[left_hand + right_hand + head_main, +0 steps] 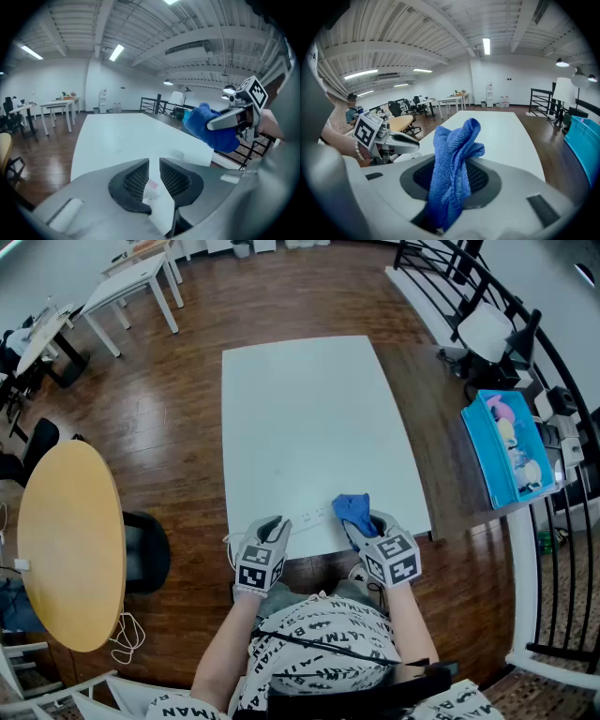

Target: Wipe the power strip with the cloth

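The white power strip (pixel 314 517) lies along the near edge of the white table (pixel 309 418), hard to tell apart from the top. My left gripper (pixel 274 529) is at its left end. In the left gripper view the jaws are nearly together on a white piece with a pink label, the power strip (pixel 158 206). My right gripper (pixel 373 529) is shut on the blue cloth (pixel 353 511), which bunches up out of the jaws (pixel 452 168) just right of the strip. The cloth (pixel 208 129) hangs a little above the table.
A round yellow table (pixel 66 540) and a black chair (pixel 145 551) stand to the left. A blue bin (pixel 506 448) and a black railing (pixel 562 549) are at the right. White desks (pixel 131 285) stand far back left. A white cable (pixel 127 638) lies on the floor.
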Motion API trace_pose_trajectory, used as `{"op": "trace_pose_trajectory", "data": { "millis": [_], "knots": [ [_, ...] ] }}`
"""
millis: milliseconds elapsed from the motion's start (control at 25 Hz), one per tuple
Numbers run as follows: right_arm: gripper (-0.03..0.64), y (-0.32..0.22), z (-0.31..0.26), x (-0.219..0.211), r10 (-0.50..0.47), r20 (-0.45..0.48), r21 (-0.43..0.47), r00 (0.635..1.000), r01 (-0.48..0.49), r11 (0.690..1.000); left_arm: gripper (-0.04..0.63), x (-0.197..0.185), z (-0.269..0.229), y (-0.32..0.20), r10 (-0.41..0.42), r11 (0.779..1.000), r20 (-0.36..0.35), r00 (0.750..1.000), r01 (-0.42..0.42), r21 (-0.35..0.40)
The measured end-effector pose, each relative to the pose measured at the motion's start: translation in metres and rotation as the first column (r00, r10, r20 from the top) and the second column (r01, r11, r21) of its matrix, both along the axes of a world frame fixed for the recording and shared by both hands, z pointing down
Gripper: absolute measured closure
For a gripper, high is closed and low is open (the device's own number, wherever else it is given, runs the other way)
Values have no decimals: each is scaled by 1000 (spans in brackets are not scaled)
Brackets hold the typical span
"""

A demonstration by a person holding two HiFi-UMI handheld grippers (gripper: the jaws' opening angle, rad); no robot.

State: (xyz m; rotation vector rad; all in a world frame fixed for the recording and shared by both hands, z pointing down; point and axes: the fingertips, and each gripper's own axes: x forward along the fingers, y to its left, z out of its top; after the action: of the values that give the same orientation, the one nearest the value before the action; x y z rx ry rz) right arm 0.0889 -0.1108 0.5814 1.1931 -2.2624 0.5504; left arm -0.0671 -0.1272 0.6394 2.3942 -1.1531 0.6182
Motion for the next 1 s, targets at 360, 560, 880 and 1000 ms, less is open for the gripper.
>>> {"op": "trace_pose_trajectory", "data": {
  "millis": [360,560,880,1000],
  "knots": [
    [482,5,1,1,38,-18,-7,999,-38,999,274,14,46,0,312,948,230,922,-318,-9],
    [482,10,7,5,73,-23,-21,997,-74,997,250,22,71,1,431,901,259,865,-430,-64],
    [482,13,8,22,133,-32,-28,991,-134,991,255,30,88,1,517,851,319,794,-518,-90],
    [482,14,7,35,164,-34,-28,986,-165,986,306,30,91,2,536,839,320,781,-535,-99]
  ]
}}
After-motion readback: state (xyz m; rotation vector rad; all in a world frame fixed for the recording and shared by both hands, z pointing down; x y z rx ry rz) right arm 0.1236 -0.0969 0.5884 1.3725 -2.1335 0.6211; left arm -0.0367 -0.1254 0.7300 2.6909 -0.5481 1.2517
